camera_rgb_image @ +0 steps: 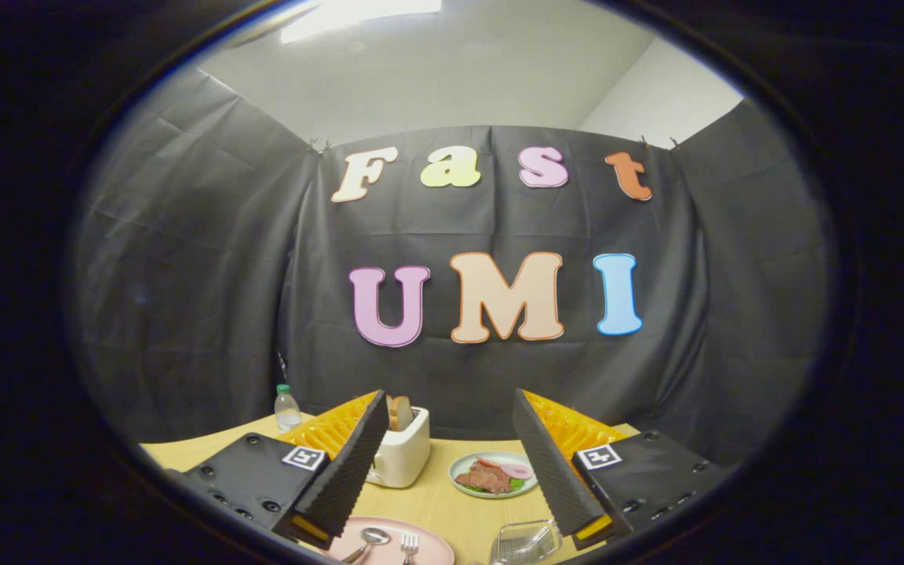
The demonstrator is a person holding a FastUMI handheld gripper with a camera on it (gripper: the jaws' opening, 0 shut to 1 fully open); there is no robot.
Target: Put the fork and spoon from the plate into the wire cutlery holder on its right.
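A pink plate (428, 543) lies on the table low between my fingers, with a metal spoon (372, 538) on its left part and a metal fork (410, 544) beside the spoon. To the plate's right stands the wire cutlery holder (526, 541), just under my right finger; nothing shows inside it. My gripper (450, 412) hangs open above the table, held nearly level, with nothing between the fingers. Both utensils lie below and slightly ahead of the fingertips, untouched.
A white toaster (402, 455) with bread slices in it stands beyond the left finger. A pale green plate (493, 474) of meat and salad sits behind the wire holder. A small plastic bottle (287, 408) is at the table's far left. Bare wooden table (452, 506) lies between them.
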